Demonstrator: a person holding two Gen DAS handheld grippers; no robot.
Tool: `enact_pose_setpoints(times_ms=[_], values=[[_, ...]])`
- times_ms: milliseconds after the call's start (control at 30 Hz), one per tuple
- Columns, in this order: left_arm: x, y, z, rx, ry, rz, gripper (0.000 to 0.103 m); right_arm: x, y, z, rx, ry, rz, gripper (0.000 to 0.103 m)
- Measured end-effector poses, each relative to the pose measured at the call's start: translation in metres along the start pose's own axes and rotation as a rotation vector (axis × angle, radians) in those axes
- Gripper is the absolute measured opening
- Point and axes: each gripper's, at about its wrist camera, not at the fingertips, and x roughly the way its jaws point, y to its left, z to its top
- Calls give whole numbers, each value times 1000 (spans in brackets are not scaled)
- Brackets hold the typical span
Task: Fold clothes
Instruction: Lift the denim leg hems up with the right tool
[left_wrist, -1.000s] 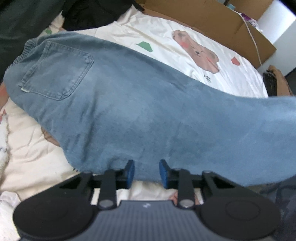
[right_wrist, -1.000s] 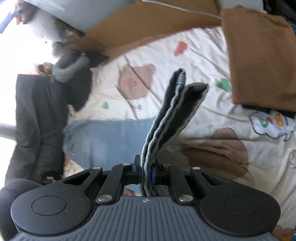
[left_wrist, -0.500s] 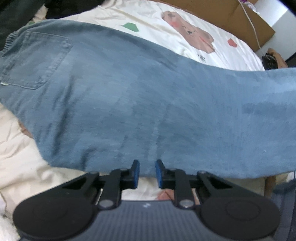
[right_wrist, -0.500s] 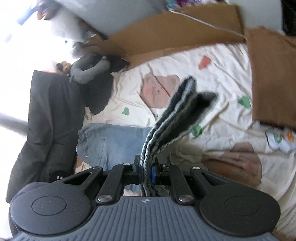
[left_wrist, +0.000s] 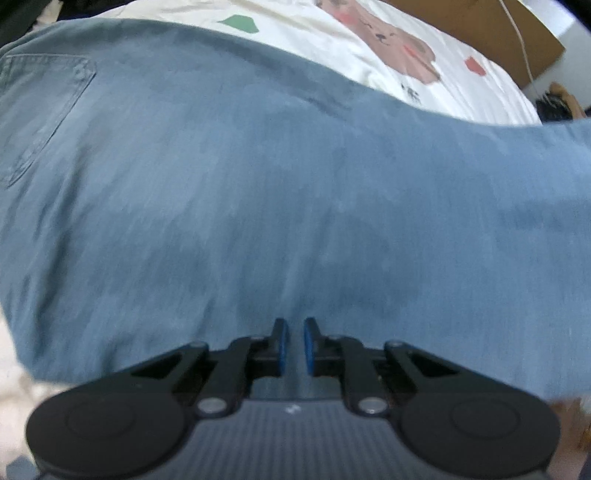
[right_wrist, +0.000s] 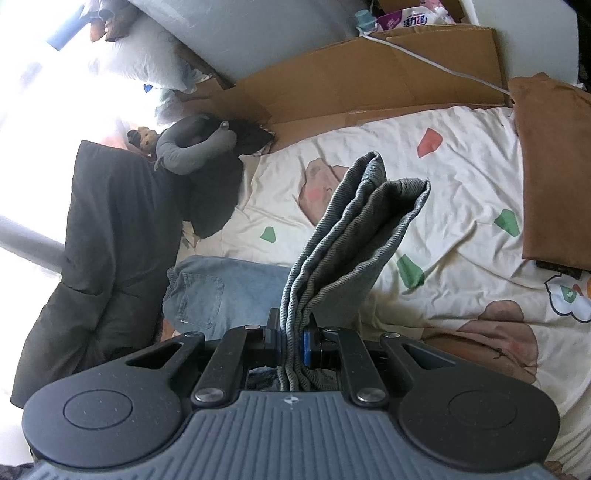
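The left gripper (left_wrist: 293, 344) has dropped close over the jeans (left_wrist: 280, 192) since a second ago, when more of the bed showed around the denim, and its blue fingers (left_wrist: 282, 345) have drawn in from a clear gap to a narrow slit and are closing now; I cannot tell whether any denim is pinched between them, since the cloth lies just past the tips. The right gripper (right_wrist: 293, 341) is clamped on the bunched leg ends of the jeans (right_wrist: 354, 236), as it was a second ago, and that bundle now stands higher against the bed sheet (right_wrist: 461, 206), with the seat and back pocket (right_wrist: 201, 295) lying flat near the sheet's left edge. My reading is that the fold is under way: the leg end is lifted to carry over toward the waist while the left side pins or pinches the middle as a crease line. As for containers, the only one is the flattened cardboard box (right_wrist: 369, 81) along the bed's far edge, with nothing in it that I can see.
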Motion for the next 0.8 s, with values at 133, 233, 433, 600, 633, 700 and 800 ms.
enact_pose_setpoints(times_ms=[133, 233, 433, 600, 633, 700, 800], values=[[9, -5, 24, 13, -12, -14, 10, 2, 5, 3, -3, -1, 10, 9], [13, -9, 44, 20, -24, -28, 10, 0, 7, 5, -4, -8, 22, 9], [14, -20, 77, 41, -52, -49, 10, 1, 10, 4, -4, -1, 21, 9], [30, -35, 107, 44, -20, -46, 10, -3, 12, 5, -4, -12, 39, 9], [34, -38, 113, 51, -9, -38, 10, -4, 13, 5, -3, -16, 41, 9], [36, -44, 125, 67, -13, -29, 10, -6, 13, 5, -4, -25, 46, 9], [41, -46, 145, 23, -35, -31, 10, -7, 13, 4, -3, -31, 46, 10]])
